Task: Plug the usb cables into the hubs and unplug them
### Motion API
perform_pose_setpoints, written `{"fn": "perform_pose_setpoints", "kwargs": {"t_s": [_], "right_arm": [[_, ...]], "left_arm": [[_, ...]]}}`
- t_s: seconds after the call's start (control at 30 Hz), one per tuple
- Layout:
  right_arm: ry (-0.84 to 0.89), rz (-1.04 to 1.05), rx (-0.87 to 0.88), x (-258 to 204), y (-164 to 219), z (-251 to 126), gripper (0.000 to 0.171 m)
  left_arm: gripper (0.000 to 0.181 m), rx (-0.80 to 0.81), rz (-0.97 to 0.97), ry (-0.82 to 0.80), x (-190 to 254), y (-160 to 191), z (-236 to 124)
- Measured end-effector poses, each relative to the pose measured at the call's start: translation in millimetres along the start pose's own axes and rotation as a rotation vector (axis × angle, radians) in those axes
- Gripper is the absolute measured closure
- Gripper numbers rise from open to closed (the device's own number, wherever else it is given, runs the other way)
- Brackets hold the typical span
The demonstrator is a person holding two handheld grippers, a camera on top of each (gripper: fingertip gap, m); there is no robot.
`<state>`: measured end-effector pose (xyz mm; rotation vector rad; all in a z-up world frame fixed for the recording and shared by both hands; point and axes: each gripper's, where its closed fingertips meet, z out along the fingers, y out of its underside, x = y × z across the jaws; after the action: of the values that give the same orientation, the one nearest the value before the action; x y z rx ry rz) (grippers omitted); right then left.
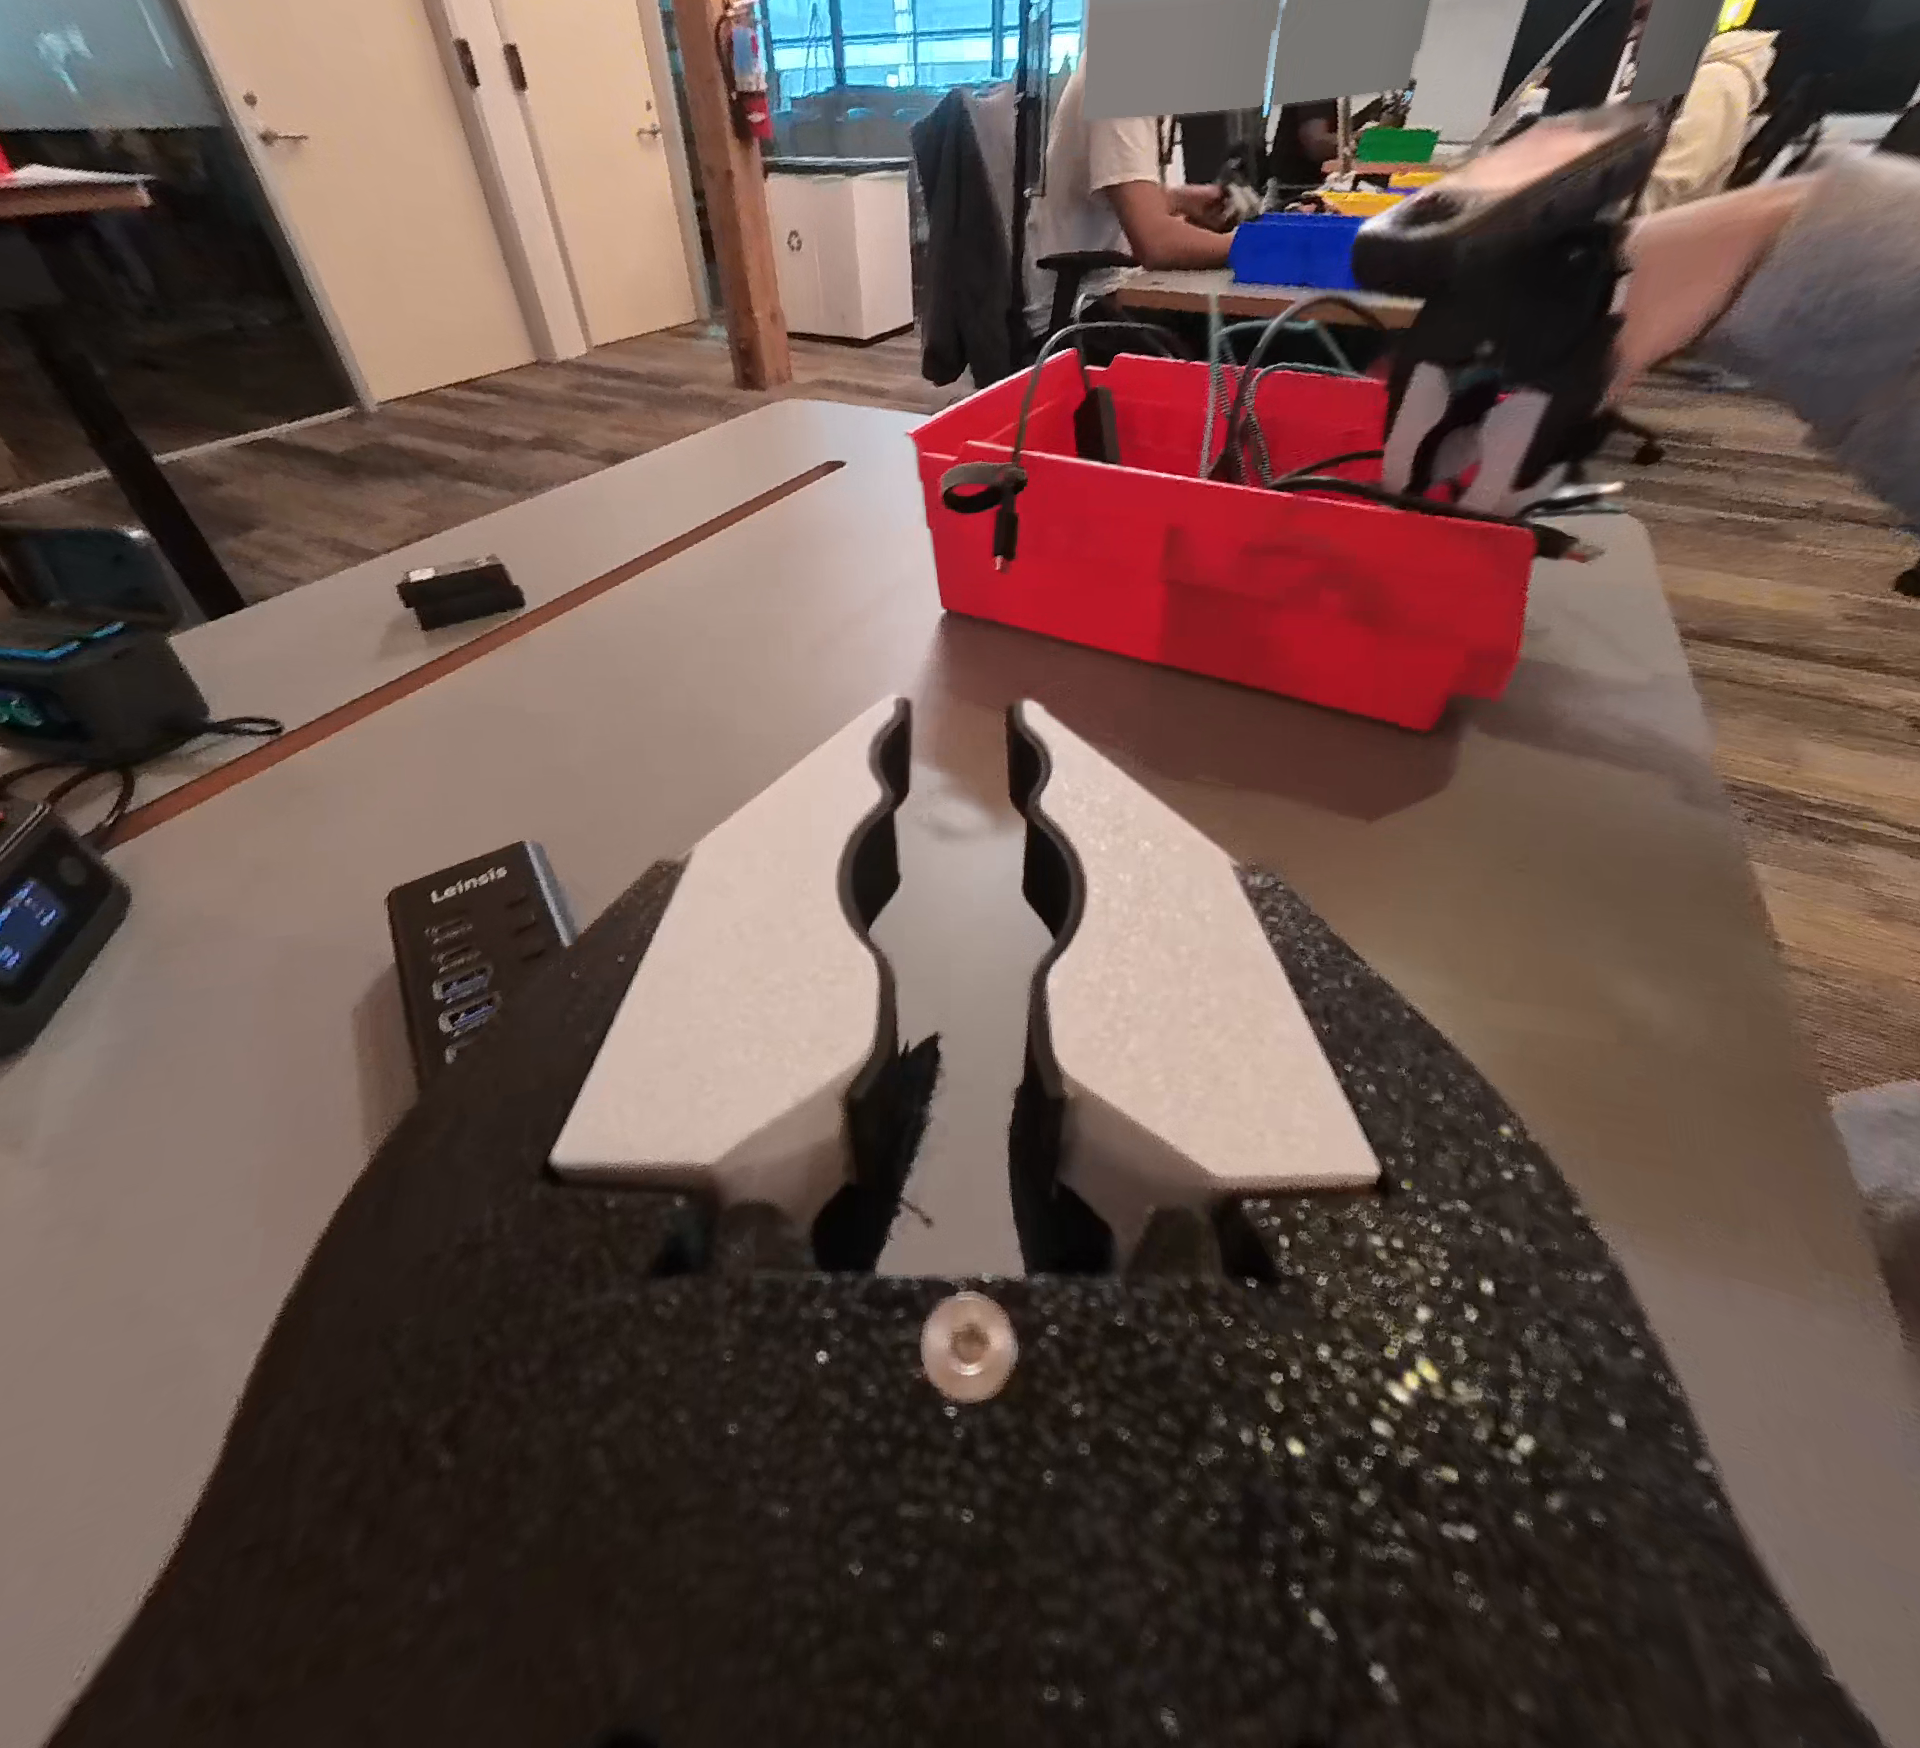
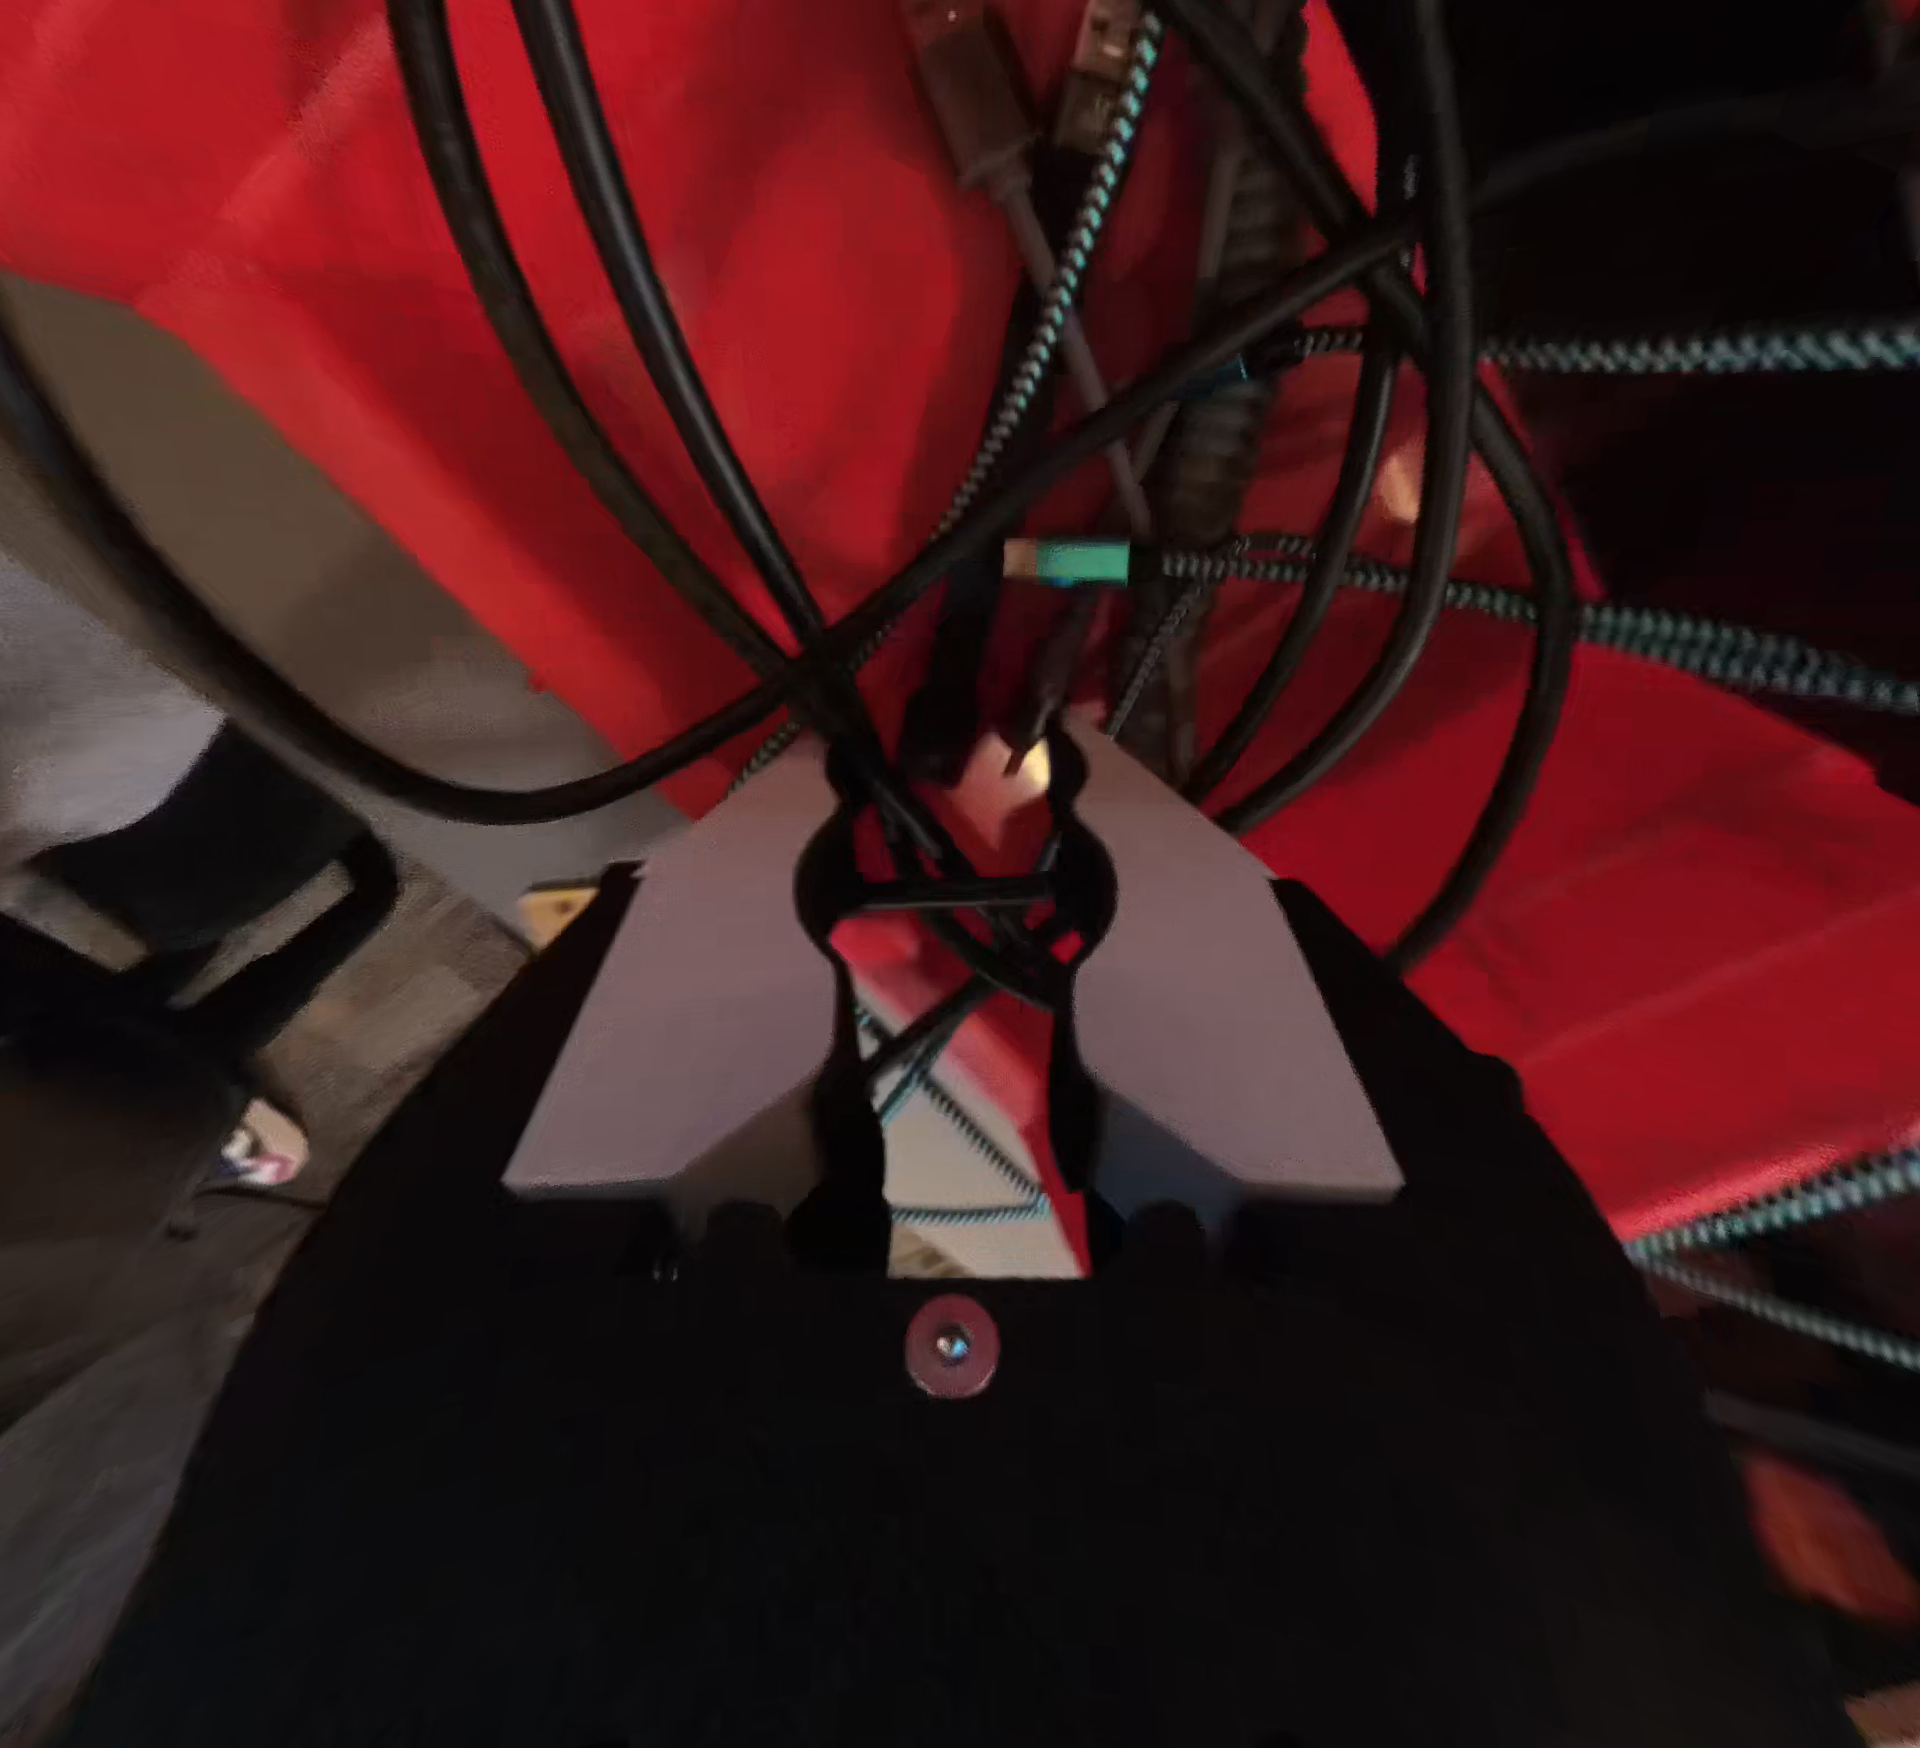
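Nearest the left camera, the left gripper (image 1: 958, 742) hangs low over the grey surface (image 1: 1351, 919) with its fingers (image 1: 790, 919) apart and nothing between them. Beyond it, the surface carries a red bin (image 1: 1226, 576) toward the far right corner, and cables (image 1: 1236, 410) loop up out of the bin and over its rim. One short black cable (image 1: 997, 503) droops down the bin's near left wall. A black hub (image 1: 473, 950) lies on the surface just left of the left gripper, partly hidden behind the gripper's body. A small black block (image 1: 459, 595) sits well off to the left, past a dark seam in the surface, and dark devices sit at the far left edge. People sit at desks in the background, with blue, yellow and green bins around them.

From the left view the right gripper (image 1: 1475, 472) reaches down into the right end of the bin, held by a hand (image 1: 1704, 285) in a grey sleeve. The right view looks straight into the bin (image 2: 727, 264), which is crowded with tangled black cables (image 2: 582, 264) and braided teal ones (image 2: 1662, 628). Several plugs lie among them, one with a green shell (image 2: 1081, 562). The right gripper (image 2: 956, 815) has its fingers (image 2: 707, 971) drawn close, and thin black cables cross the gap between them; the picture is too blurred to tell whether they are pinched.
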<state>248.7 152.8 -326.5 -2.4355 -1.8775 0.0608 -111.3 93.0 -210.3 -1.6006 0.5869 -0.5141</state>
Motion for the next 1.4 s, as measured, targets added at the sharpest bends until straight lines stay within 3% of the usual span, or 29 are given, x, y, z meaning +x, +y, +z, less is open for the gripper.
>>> {"fn": "perform_pose_setpoints", "kwargs": {"t_s": [0.13, 0.4, 0.53, 0.63, 0.8, 0.93, 1.03, 1.1, 1.2, 1.3, 1.4], "right_arm": [[0.046, 0.053, 0.099, -3, -1, -40, 0.119], [0.319, 0.079, 0.312, 24, -12, -114, 0.111], [0.391, 0.067, 0.347, 38, -24, -109, 0.114], [0.291, 0.052, 0.31, 24, -30, -81, 0.114], [0.101, 0.116, 0.207, 3, -17, -61, 0.085], [0.101, 0.162, 0.317, 2, -14, -105, 0.08], [0.35, 0.125, 0.449, 20, -18, -161, 0.082], [0.531, 0.083, 0.593, 22, -34, -202, 0.082], [0.615, -0.016, 0.852, -11, -76, -241, 0.084], [0.606, -0.086, 0.986, -49, -118, -240, 0.084], [0.465, -0.161, 1.047, -91, -163, -210, 0.086]], "left_arm": [[0.16, -0.016, -0.01, -0.057, -11, 5, -1], [0.145, -0.135, -0.048, -0.277, -52, 32, -6], [0.138, -0.189, -0.071, -0.302, -59, 46, -4], [0.135, -0.241, -0.073, -0.321, -64, 58, -3], [0.133, -0.267, -0.069, -0.327, -66, 65, -1], [0.123, -0.299, -0.109, -0.349, -73, 74, -2], [0.109, -0.339, -0.152, -0.383, -83, 86, -3], [0.102, -0.392, -0.156, -0.44, -95, 95, -5], [0.095, -0.498, -0.173, -0.484, -107, 114, -5], [0.094, -0.609, -0.201, -0.482, -110, 135, -4], [0.109, -0.643, -0.218, -0.449, -110, 144, -1]]}}
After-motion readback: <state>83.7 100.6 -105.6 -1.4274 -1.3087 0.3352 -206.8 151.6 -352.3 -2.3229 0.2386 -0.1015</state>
